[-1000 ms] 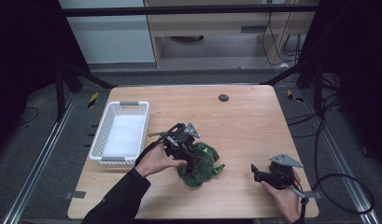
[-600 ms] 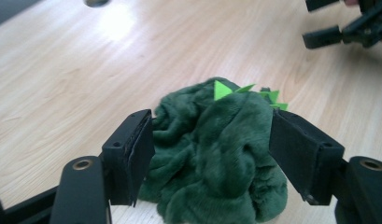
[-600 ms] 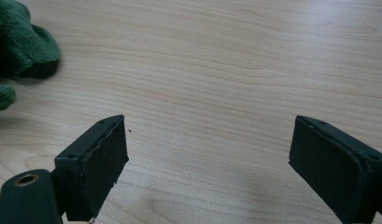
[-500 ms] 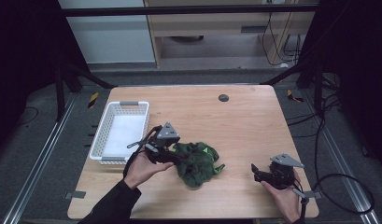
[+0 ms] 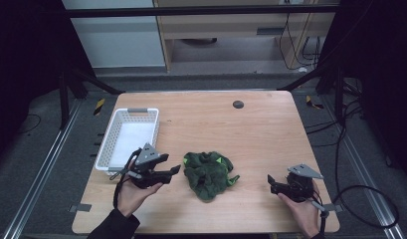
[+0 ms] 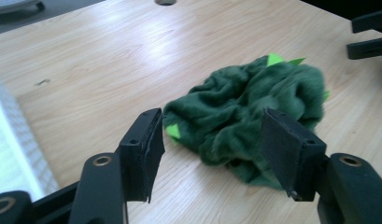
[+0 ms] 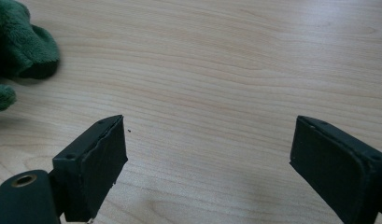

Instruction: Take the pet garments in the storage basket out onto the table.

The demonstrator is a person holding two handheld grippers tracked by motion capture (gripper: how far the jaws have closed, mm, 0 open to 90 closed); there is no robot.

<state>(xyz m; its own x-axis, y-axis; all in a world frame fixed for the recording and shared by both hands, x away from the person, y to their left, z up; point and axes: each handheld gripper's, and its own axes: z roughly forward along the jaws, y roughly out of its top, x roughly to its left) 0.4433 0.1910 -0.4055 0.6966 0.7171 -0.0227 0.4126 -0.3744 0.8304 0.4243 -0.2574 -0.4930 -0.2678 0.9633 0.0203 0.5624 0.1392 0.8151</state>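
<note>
A crumpled dark green plush cloth with bright green bits lies on the wooden table, near its front middle. My left gripper hovers just left of it, open, jaws pointing at the cloth with nothing between them. In the left gripper view the cloth sits just beyond the spread jaws. My right gripper rests open near the front right of the table, apart from the cloth. In the right gripper view its gripper frames bare wood, with a cloth edge at top left.
A white mesh basket stands empty at the table's left side, right behind my left hand. A small dark round disc sits near the far edge. Metal frame rails and cables run on the floor around the table.
My left gripper has let go of the cloth and drawn back left and toward the front edge. The cloth now lies by itself. The right gripper has stayed put.
</note>
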